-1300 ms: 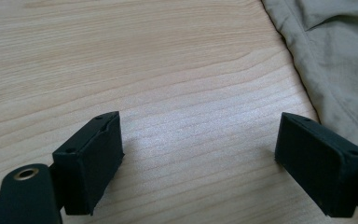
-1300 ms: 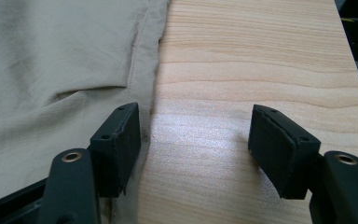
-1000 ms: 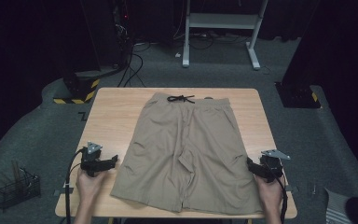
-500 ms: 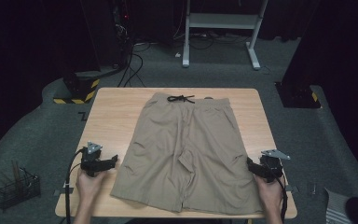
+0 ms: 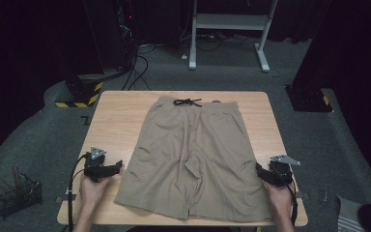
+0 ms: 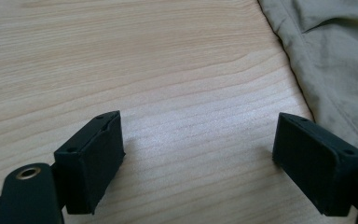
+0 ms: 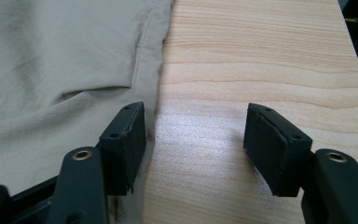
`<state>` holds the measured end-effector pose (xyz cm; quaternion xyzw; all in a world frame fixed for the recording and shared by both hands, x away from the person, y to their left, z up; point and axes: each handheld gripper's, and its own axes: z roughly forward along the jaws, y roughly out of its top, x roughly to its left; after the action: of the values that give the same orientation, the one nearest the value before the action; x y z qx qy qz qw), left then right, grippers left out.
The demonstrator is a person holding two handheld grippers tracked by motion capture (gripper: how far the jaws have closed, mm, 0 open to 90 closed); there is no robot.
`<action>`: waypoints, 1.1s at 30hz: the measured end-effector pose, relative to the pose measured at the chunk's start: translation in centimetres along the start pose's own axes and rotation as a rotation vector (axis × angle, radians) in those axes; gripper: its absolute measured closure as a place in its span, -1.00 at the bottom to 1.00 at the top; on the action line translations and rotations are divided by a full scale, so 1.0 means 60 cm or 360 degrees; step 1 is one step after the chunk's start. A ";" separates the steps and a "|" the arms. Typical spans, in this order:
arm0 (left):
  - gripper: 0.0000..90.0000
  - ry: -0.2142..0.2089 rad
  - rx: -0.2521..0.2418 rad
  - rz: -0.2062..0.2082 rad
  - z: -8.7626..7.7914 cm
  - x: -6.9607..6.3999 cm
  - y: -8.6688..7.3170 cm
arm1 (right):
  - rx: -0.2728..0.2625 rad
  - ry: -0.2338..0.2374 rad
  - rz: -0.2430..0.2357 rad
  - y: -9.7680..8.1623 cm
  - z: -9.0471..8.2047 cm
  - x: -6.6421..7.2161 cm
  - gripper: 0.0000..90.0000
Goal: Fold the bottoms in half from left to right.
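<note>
A pair of khaki shorts lies flat on the wooden table, waistband and black drawstring toward the far edge. My left gripper rests on bare wood just left of the shorts' left leg, jaws wide open and empty. In the left gripper view the shorts edge runs along the right side, beside the right jaw pad. My right gripper sits at the right leg's outer seam, open. In the right gripper view its left pad lies over the shorts hem, the other pad over wood.
A black wire basket stands on the grey floor at the lower left. Black cabinets, cables and a white table frame stand beyond the table's far edge. Yellow-black striped feet flank the far left corner.
</note>
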<state>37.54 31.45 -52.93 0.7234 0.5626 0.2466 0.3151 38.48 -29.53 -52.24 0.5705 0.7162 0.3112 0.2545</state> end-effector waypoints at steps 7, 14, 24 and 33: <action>-0.55 -0.0003 -0.0024 -0.0045 -0.002 0.001 -0.001 | 0.0014 0.0005 0.0006 0.004 0.004 -0.001 -0.28; -0.53 -0.0088 -0.0076 -0.0075 -0.003 -0.006 0.001 | -0.0021 0.0037 0.0065 0.005 0.002 -0.010 -0.23; -0.43 -0.0228 -0.0156 -0.0032 -0.015 -0.028 0.041 | -0.0144 0.0103 0.0065 0.023 -0.021 -0.005 -0.07; -0.41 -0.0350 -0.0202 -0.0027 0.003 -0.045 0.063 | -0.0164 0.0146 0.0012 0.036 -0.018 0.004 0.03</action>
<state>39.48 28.17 -50.26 0.7200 0.5139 0.1983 0.4222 39.07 -29.15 -49.91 0.5444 0.7080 0.3745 0.2493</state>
